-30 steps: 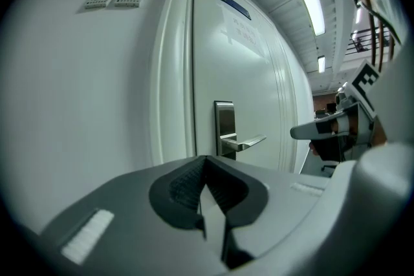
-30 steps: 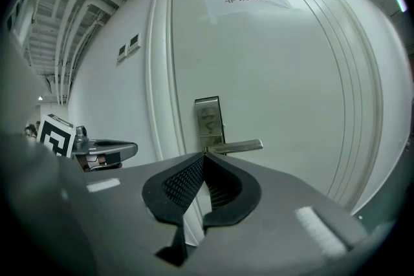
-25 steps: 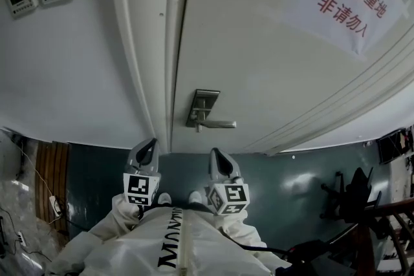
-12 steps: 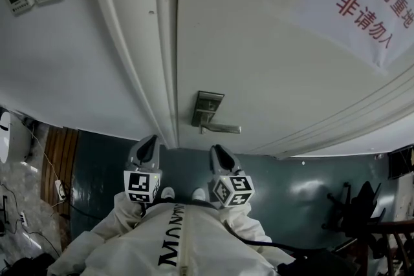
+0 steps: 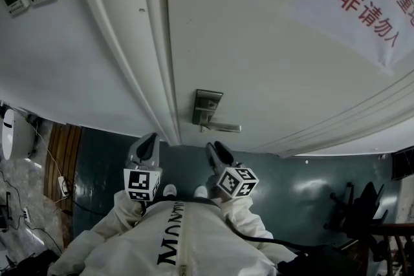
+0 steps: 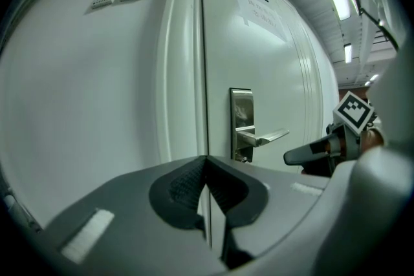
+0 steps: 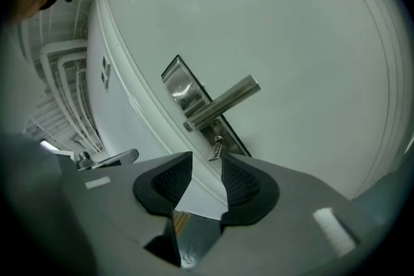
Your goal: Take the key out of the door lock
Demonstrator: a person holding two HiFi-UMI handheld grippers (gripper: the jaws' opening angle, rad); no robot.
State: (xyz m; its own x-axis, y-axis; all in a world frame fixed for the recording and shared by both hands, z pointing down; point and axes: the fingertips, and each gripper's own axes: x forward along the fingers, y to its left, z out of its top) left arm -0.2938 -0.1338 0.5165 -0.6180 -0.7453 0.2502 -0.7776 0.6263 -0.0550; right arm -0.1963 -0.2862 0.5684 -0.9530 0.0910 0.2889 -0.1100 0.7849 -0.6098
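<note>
Key point(image 7: 217, 148) sits in lock plate point(image 7: 183, 88), below lever handle point(image 7: 223, 103). Right tongs point(image 7: 204, 168) just opened wide, nothing between, aimed at key for grab. Left tongs point(image 6: 207, 165) closed, empty, parked left, out of way.

**Operator and gripper appearance**

The person wears a white coverall point(image 5: 207, 249) with black lettering down the front and white sleeves point(image 5: 107, 226). The left gripper point(image 5: 150, 142) and right gripper point(image 5: 217, 150) are grey. Each carries 1 black-and-white marker cube point(image 5: 141, 185) and black ribbed pads point(image 7: 238, 183).
</note>
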